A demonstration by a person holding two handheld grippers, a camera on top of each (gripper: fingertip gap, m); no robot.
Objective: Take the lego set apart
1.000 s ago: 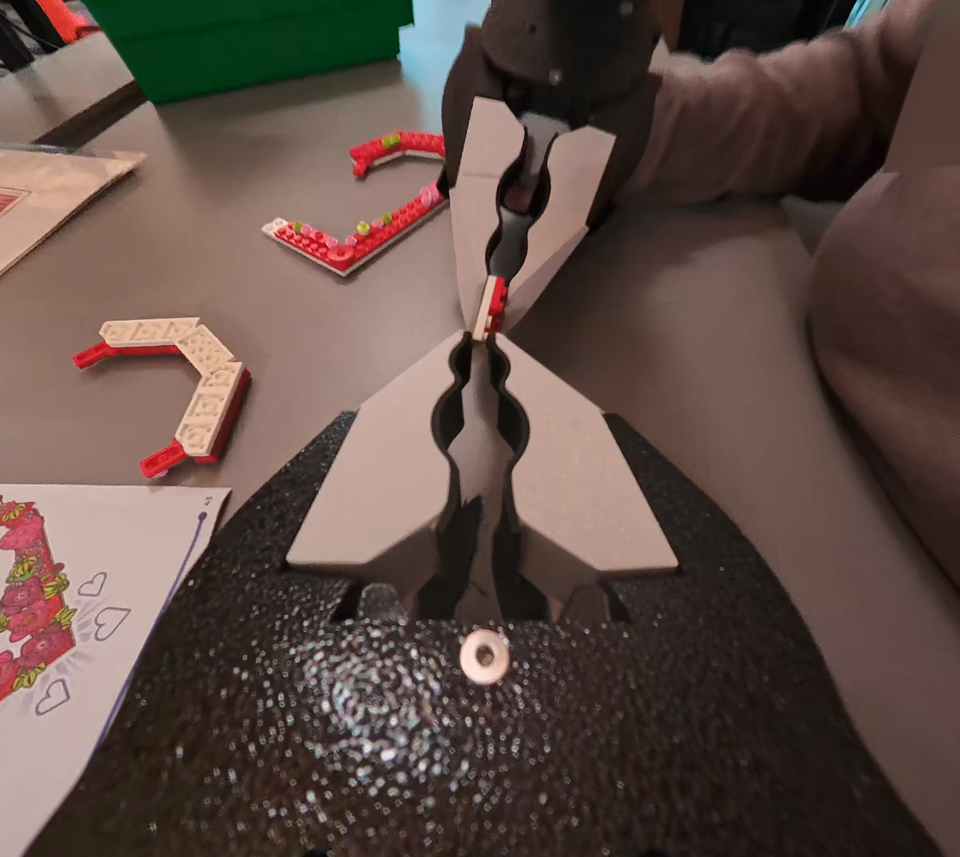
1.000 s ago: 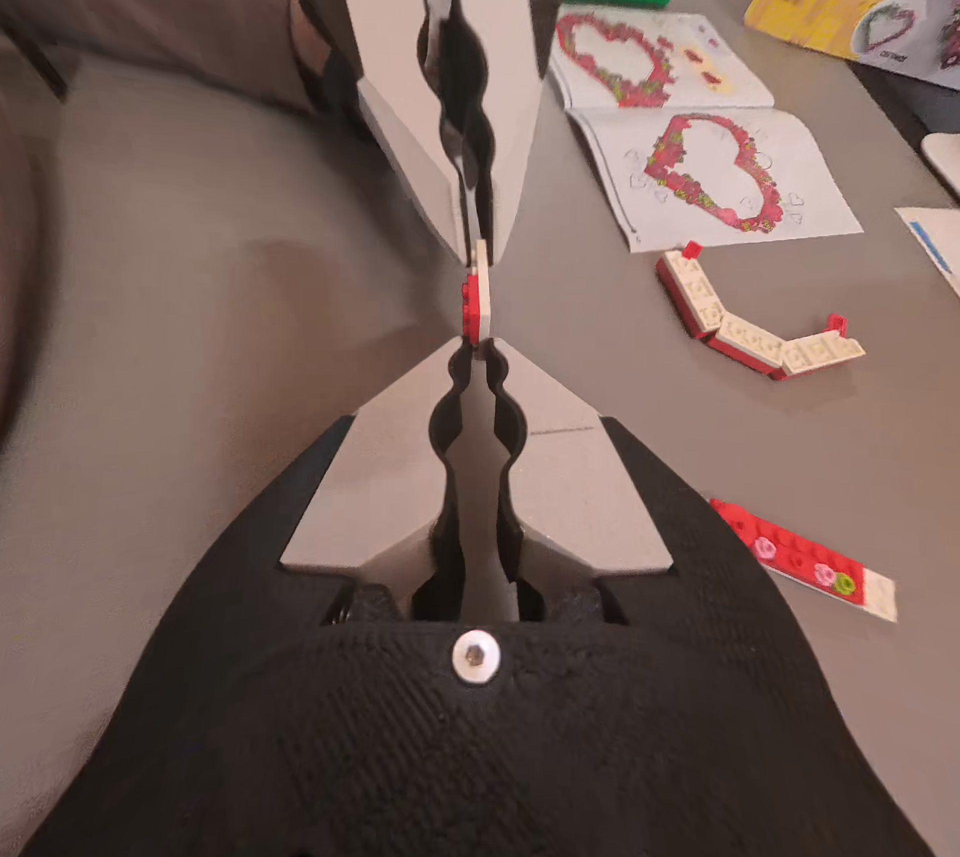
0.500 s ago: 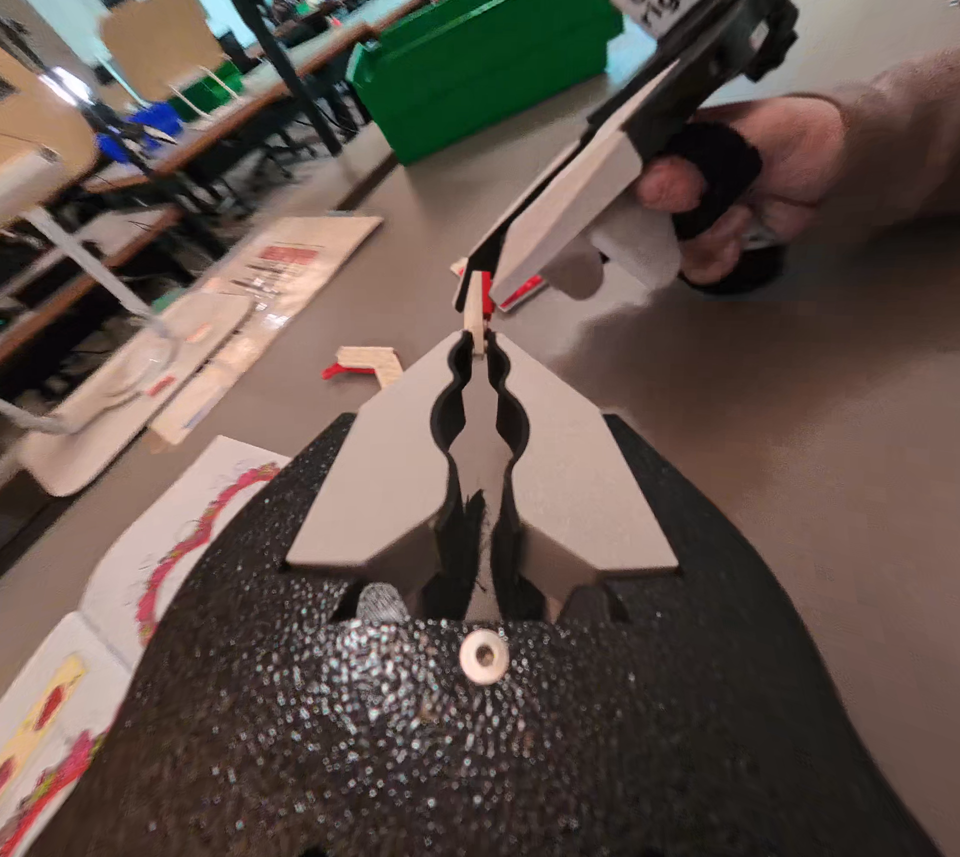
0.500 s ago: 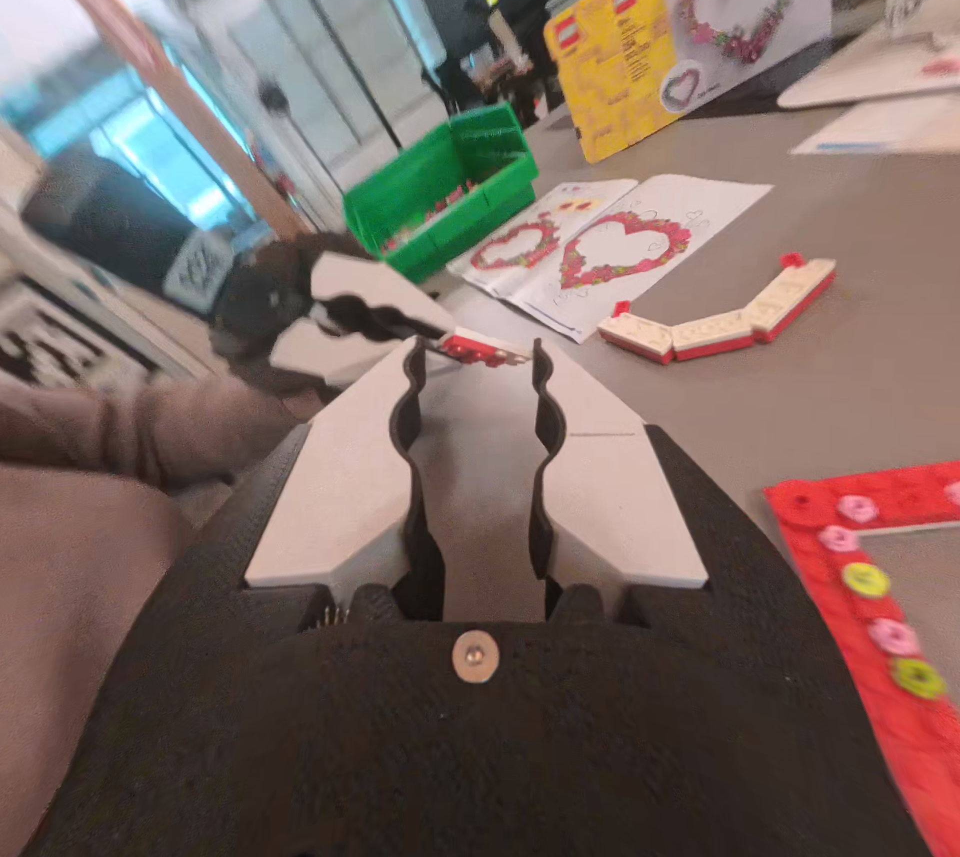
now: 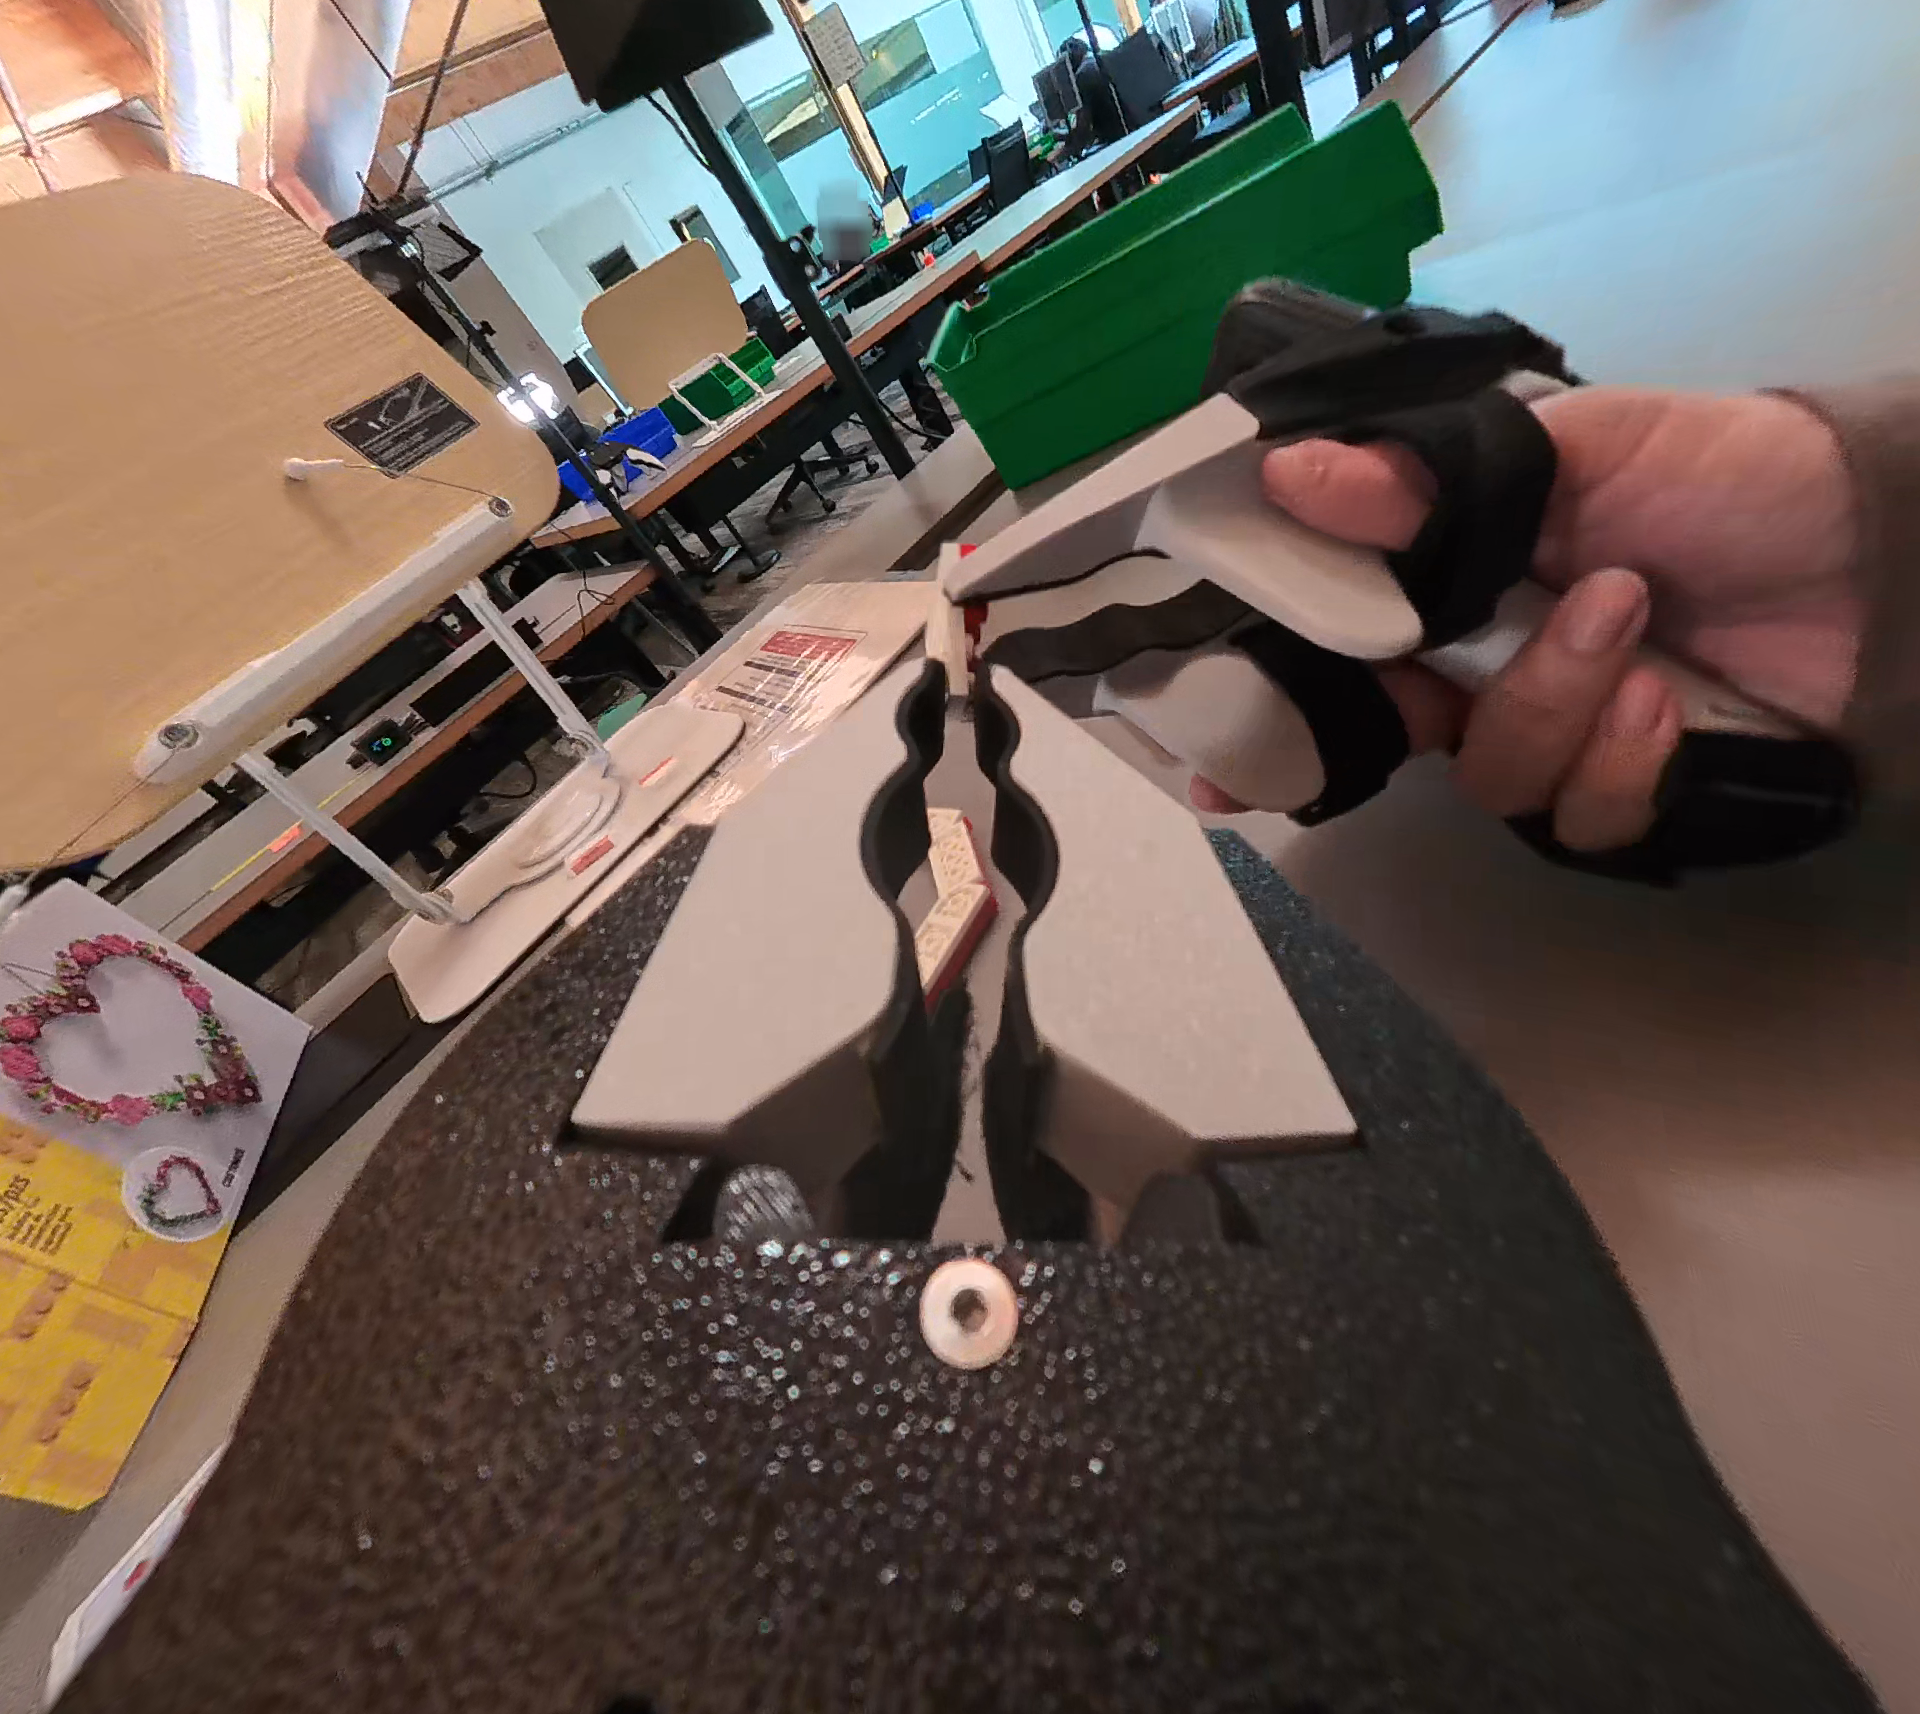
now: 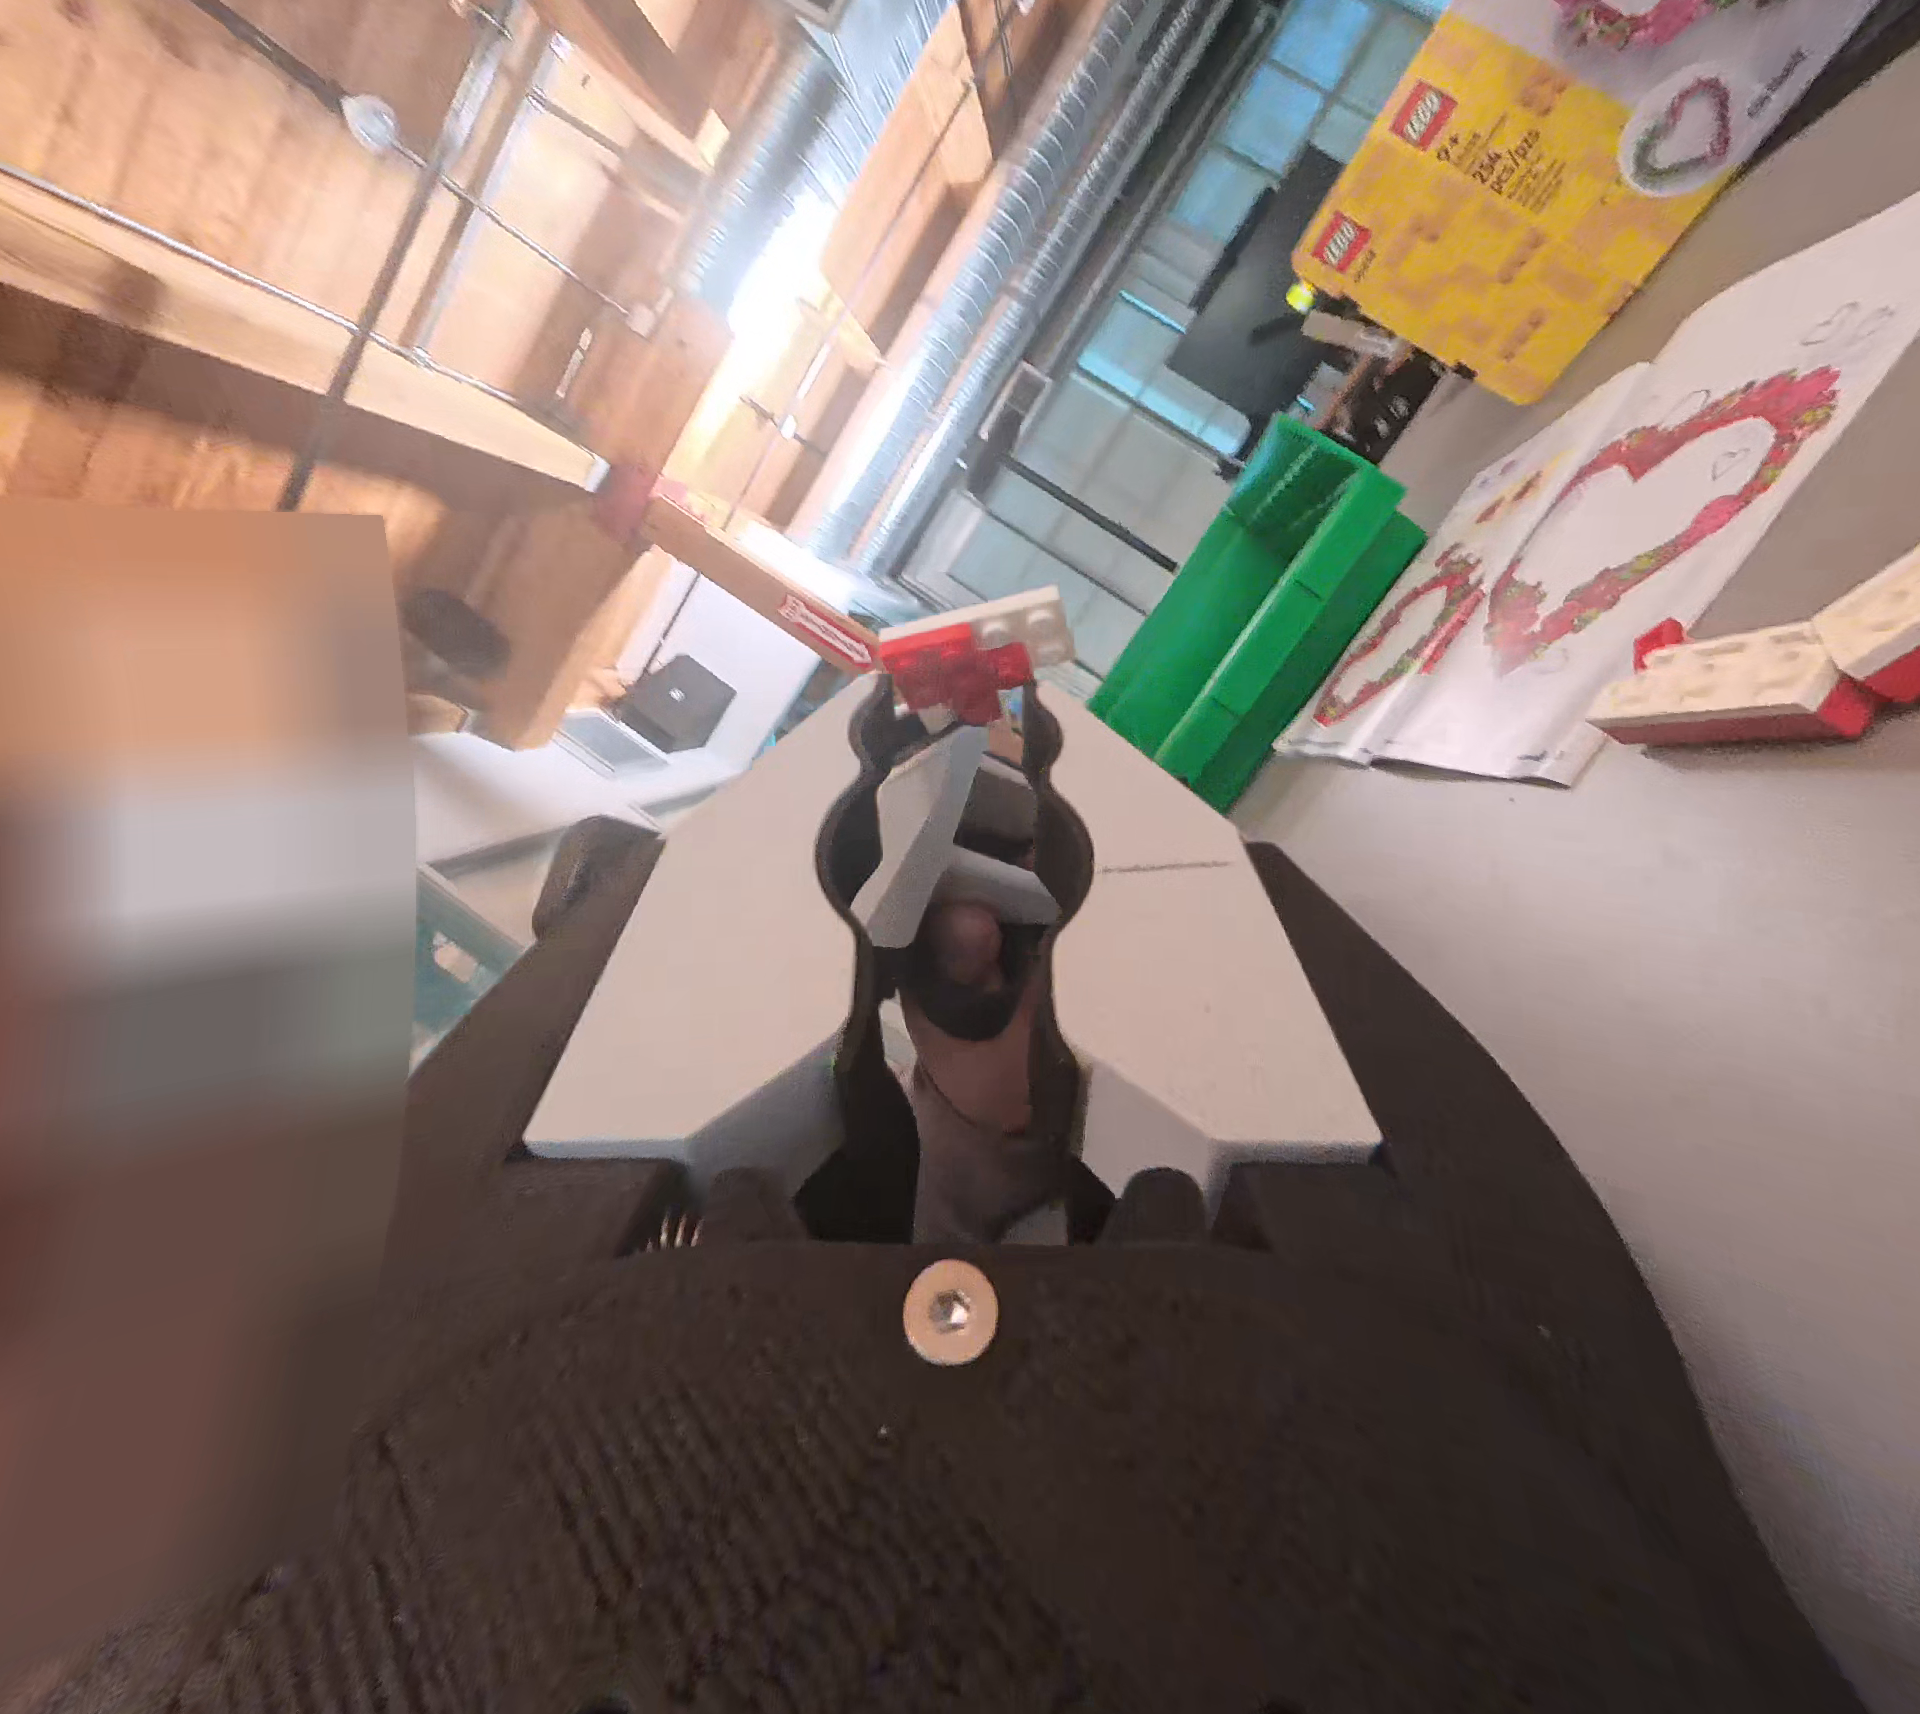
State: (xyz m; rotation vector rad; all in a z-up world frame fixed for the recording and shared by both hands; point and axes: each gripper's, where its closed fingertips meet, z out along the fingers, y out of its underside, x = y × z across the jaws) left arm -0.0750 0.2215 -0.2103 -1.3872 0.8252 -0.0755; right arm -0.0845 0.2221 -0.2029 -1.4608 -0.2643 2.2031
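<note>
Red-and-white lego piece (image 6: pixel 971 658) between both tongs

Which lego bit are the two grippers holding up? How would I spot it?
Start at the green bin on the grey table. Just left of it, in the air, both grippers pinch a small red-and-white piece. Unlike the long white-and-red strip on the table, it is tiny and lifted.

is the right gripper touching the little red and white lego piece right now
Touching. In the right wrist view the right gripper has its fingertips closed on the red and white lego piece, with no gap visible.
</note>
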